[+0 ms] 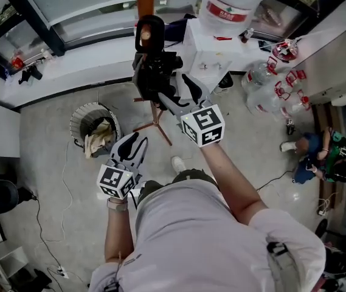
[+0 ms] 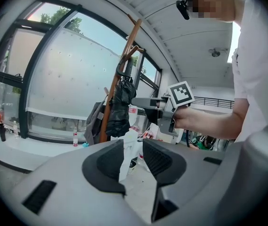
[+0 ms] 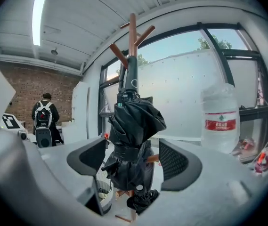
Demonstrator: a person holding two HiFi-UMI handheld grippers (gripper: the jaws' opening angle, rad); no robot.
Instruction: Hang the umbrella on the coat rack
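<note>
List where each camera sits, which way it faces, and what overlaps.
Head view: on the person's head, looking steeply down at the floor; shows torso, both forearms, left gripper, right gripper.
Left gripper view: rides the left gripper, looks along its open, empty jaws toward the coat rack; the right gripper and its arm show at right.
Right gripper view: rides the right gripper, faces the umbrella, framed between its open jaws.
Shared: all three show the umbrella on the coat rack.
</note>
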